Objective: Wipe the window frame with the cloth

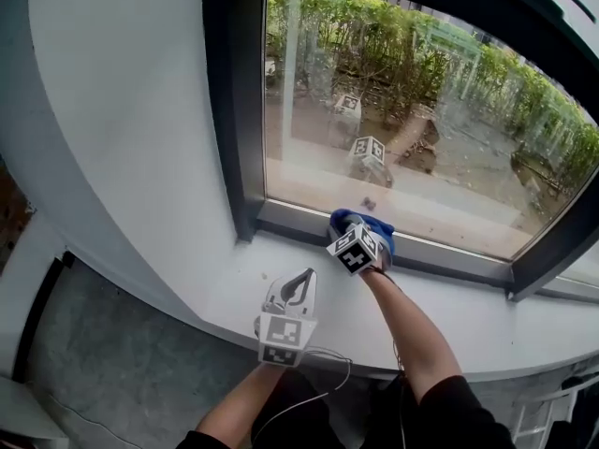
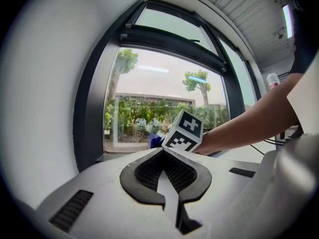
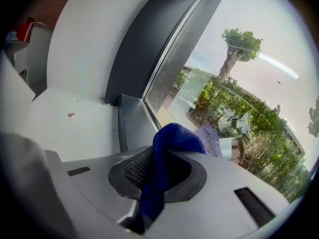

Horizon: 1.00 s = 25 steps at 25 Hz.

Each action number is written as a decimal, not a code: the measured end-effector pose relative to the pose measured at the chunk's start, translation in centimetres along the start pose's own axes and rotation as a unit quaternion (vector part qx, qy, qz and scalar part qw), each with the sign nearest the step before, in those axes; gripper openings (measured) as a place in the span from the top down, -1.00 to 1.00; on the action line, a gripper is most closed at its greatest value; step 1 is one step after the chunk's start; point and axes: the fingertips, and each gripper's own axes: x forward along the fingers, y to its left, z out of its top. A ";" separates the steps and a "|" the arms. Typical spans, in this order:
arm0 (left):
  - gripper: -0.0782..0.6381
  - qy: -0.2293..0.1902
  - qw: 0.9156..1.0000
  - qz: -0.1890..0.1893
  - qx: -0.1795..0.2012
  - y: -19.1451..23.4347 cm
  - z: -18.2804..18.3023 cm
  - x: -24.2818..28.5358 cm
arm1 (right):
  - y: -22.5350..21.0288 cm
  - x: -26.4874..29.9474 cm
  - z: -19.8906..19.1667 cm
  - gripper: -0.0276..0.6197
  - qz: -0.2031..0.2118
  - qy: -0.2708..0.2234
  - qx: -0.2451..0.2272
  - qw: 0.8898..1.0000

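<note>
A blue cloth point(image 1: 359, 222) is pressed against the dark bottom rail of the window frame point(image 1: 290, 221), near the middle of the window. My right gripper point(image 1: 361, 235) is shut on it. In the right gripper view the cloth point(image 3: 168, 146) bunches up out of the jaws beside the frame rail point(image 3: 130, 127) and the glass. My left gripper point(image 1: 301, 281) rests low over the white sill point(image 1: 234, 293), shut with nothing in it. In the left gripper view the left gripper point(image 2: 164, 156) points at the right gripper's marker cube point(image 2: 183, 132), with a bit of blue cloth point(image 2: 155, 141) beyond it.
The frame's dark left upright point(image 1: 229, 110) meets the rail at a corner point(image 1: 246, 227). A white wall point(image 1: 112, 110) flanks the window on the left. A thin cable point(image 1: 328, 358) trails off the sill's front edge. A small brown speck point(image 3: 71, 115) lies on the sill.
</note>
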 end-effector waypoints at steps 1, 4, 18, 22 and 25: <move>0.77 -0.001 1.000 0.000 0.003 0.1 0.2 -0.2 | 0.3 0.3 0.2 0.83 0.005 0.002 -0.005 1.000; 0.77 -0.004 1.000 0.000 0.016 0.4 0.6 -0.1 | 0.7 1.1 1.2 0.83 0.008 -0.003 -0.021 1.000; 0.77 -0.001 0.998 0.050 0.025 4.6 -1.6 0.8 | 3.3 4.6 7.4 0.83 0.034 -0.053 -0.021 0.998; 0.77 0.004 0.997 0.068 0.023 6.0 -1.7 0.7 | 4.8 5.6 8.9 0.83 0.052 -0.059 -0.029 0.996; 0.77 0.000 0.996 0.086 0.029 7.2 -1.0 0.3 | 5.5 6.2 10.3 0.83 0.056 -0.061 -0.020 0.996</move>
